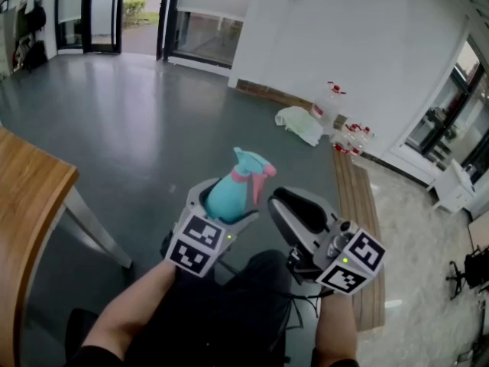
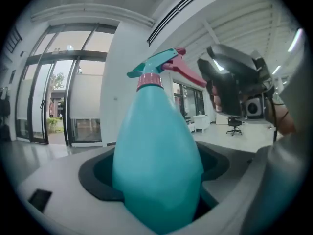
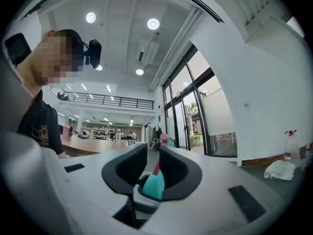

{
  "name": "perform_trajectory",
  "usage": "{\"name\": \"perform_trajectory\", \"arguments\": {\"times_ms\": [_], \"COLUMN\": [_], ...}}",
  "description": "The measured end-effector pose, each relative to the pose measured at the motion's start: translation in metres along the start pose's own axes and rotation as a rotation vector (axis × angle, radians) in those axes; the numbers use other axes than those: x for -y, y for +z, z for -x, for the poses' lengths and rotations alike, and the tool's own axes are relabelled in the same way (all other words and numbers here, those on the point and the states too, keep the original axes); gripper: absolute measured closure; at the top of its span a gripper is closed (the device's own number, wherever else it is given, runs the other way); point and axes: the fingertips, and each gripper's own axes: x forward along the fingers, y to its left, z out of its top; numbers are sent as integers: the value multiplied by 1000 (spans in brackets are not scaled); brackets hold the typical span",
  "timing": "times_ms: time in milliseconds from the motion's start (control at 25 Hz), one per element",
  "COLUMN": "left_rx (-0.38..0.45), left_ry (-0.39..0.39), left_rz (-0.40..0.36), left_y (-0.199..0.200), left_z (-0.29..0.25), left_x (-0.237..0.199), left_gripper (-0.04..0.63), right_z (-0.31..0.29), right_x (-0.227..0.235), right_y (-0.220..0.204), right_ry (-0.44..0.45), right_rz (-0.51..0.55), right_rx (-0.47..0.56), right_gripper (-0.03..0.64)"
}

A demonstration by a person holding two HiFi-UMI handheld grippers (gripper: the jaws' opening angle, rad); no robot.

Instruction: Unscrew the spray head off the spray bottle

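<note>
A teal spray bottle (image 1: 226, 193) with a pink collar and a pink trigger on its spray head (image 1: 254, 167) stands up out of my left gripper (image 1: 227, 205), which is shut around its body. In the left gripper view the bottle (image 2: 156, 165) fills the middle, its spray head (image 2: 159, 67) at the top. My right gripper (image 1: 284, 201) hangs just right of the spray head, its dark jaws a narrow gap apart with nothing pressed between them. In the right gripper view, teal and pink of the bottle (image 3: 154, 184) show through that gap, beyond my right gripper (image 3: 152, 168).
A wooden table (image 1: 30, 197) fills the left edge and a wooden bench (image 1: 357, 197) runs along the right. Clear bottles with red caps (image 1: 336, 117) and a white bag (image 1: 302, 125) lie on the floor by the far wall. Grey floor lies below.
</note>
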Motion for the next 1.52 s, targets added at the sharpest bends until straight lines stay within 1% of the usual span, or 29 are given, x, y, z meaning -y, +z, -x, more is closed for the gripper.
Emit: {"name": "perform_trajectory", "arguments": {"times_ms": [120, 240, 400, 560, 640, 840, 880, 920, 960, 1120, 1240, 1360, 1520], "left_rx": [16, 35, 53, 61, 69, 88, 91, 92, 93, 91, 83, 79, 67], "left_ry": [36, 51, 45, 39, 42, 53, 56, 59, 61, 65, 60, 49, 4], "left_rz": [-7, -8, -3, 7, 11, -3, -6, -11, -16, -33, -42, -69, -75], "left_y": [2, 6, 9, 10, 12, 14, 15, 15, 15, 16, 15, 14, 14], "left_z": [0, 0, 2, 2, 3, 4, 4, 4, 4, 4, 4, 3, 4], "left_x": [-2, -2, 0, 1, 2, 6, 6, 8, 9, 13, 15, 20, 25], "left_gripper": [160, 160, 160, 160, 160, 160, 161, 160, 160, 161, 160, 160, 161], "right_z": [-15, -30, -38, -37, -37, -37, -38, -39, -40, -43, -43, -41, -37], "right_x": [-17, -28, -26, -20, -15, -2, 0, 0, 1, 6, 10, 12, 15], "right_y": [-2, -9, -19, -21, -23, -25, -25, -25, -25, -27, -27, -27, -26], "right_ry": [-2, -18, -61, -84, -114, -206, -219, -227, -233, -265, -281, -283, -259], "right_rz": [18, 52, 82, 81, 91, 85, 75, 60, 43, 22, 11, 3, 4], "right_rx": [-43, -104, -163, -183, -193, -193, -186, -179, -172, -165, -157, -144, -138], "right_gripper": [556, 557, 555, 557, 555, 551, 533, 494, 477, 468, 467, 468, 478]}}
